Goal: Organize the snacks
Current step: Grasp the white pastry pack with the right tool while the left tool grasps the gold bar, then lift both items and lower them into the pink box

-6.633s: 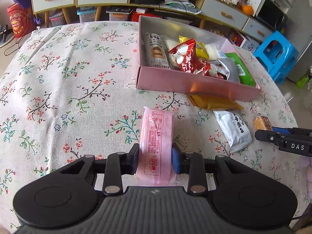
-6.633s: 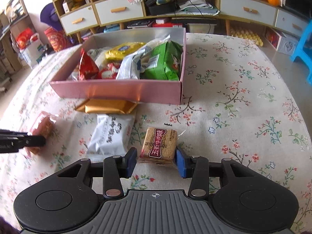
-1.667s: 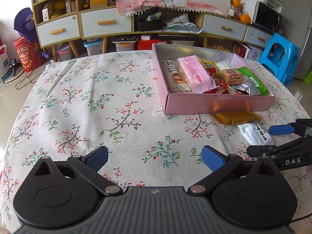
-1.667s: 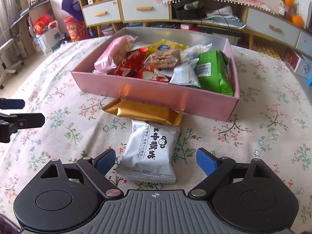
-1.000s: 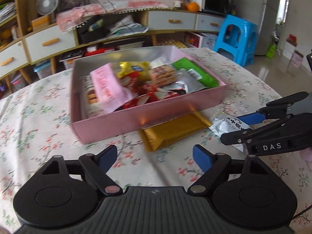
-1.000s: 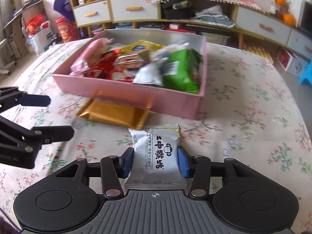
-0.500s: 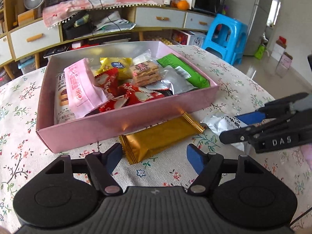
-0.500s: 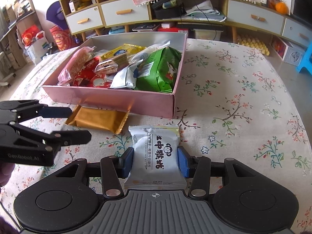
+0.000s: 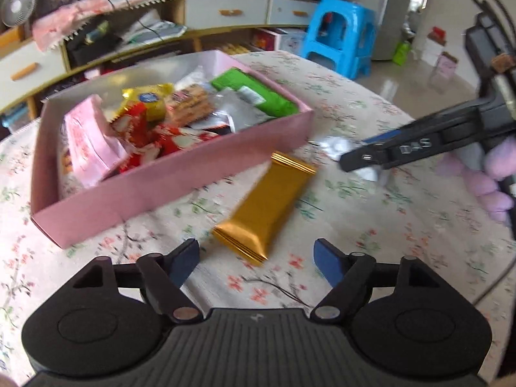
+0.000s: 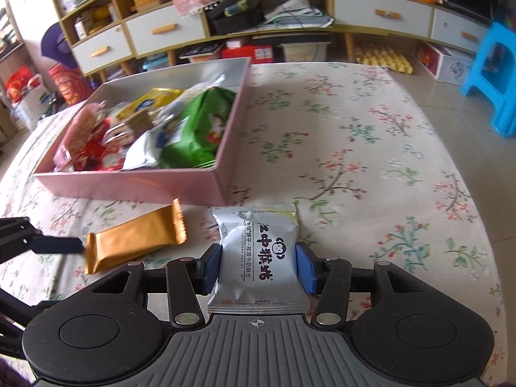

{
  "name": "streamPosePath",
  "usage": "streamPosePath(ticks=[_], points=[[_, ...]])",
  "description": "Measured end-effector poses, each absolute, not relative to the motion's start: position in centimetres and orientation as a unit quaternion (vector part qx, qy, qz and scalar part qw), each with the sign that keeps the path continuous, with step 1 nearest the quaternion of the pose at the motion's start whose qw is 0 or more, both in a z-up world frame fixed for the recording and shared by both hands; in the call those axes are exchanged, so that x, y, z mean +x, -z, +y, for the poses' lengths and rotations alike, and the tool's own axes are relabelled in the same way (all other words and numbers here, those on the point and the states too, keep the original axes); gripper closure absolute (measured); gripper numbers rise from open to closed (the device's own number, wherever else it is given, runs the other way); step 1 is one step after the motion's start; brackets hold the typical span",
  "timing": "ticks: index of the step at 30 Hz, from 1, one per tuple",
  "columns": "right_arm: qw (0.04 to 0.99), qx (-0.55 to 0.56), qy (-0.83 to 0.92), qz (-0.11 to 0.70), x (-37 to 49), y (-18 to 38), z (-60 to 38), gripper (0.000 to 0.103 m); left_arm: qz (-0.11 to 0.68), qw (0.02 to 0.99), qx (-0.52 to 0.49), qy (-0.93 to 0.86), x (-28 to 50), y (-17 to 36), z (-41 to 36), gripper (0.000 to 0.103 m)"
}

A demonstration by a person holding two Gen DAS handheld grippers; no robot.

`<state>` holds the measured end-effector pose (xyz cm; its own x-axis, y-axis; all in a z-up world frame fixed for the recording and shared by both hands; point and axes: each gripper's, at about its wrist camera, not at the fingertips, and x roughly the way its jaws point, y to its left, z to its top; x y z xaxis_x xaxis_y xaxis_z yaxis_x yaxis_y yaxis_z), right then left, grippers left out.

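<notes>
One pink box (image 9: 167,190) sits on the table (image 10: 354,148), crowded with snack packets: a pink one (image 9: 85,142) at its left end, red ones (image 9: 145,135), a yellow one (image 9: 148,98), a biscuit pack (image 9: 192,106), a silver one (image 9: 235,113) and a green one (image 9: 254,93) at its right end. Two packets are outside it. A gold bar (image 9: 264,206) lies on the cloth just off the box's near right corner. The left gripper (image 9: 254,258) has its jaws spread wide, just widened further, with the bar's near end between the pads, untouched. The right gripper (image 10: 258,267) has its jaws clamped on the sides of a white packet (image 10: 258,258), easing slightly apart.

Only the right wrist view shows the white packet's printed face; the left wrist view shows just a blurred silver edge of it beyond the right gripper's fingers (image 9: 380,154), plus a purple-gloved hand (image 9: 483,174). Right of the box, the flowered cloth is bare out to the table's right edge.
</notes>
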<state>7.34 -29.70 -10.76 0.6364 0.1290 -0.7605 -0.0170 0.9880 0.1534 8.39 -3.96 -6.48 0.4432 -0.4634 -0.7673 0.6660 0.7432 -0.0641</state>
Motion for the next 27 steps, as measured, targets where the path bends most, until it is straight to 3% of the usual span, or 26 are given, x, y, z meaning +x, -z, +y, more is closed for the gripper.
streamPosePath(ticks=[5,9,14,16,20,27], points=[[0.901,0.062,-0.040,0.427,7.2,10.9,-30.2,0.052,0.393,0.852,0.138,0.318,9.1,6.6,-5.2,0.027],[0.901,0.053,-0.039,0.428,7.1,10.9,-29.9,0.049,0.387,0.855,0.139,0.316,9.4,6.7,-6.4,0.033],[0.902,0.043,-0.029,0.429,7.0,11.0,-29.4,0.049,0.386,0.852,0.149,0.322,8.8,6.5,-7.7,0.047],[0.902,0.038,-0.025,0.429,6.9,11.0,-29.2,0.049,0.387,0.854,0.151,0.314,8.6,6.4,-7.9,0.060],[0.902,0.034,-0.015,0.430,6.8,11.0,-28.9,0.049,0.398,0.856,0.149,0.294,8.0,6.2,-7.8,0.072],[0.897,0.057,-0.009,0.439,6.8,10.7,-28.4,0.053,0.432,0.855,0.133,0.255,7.1,5.5,-5.3,0.076]])
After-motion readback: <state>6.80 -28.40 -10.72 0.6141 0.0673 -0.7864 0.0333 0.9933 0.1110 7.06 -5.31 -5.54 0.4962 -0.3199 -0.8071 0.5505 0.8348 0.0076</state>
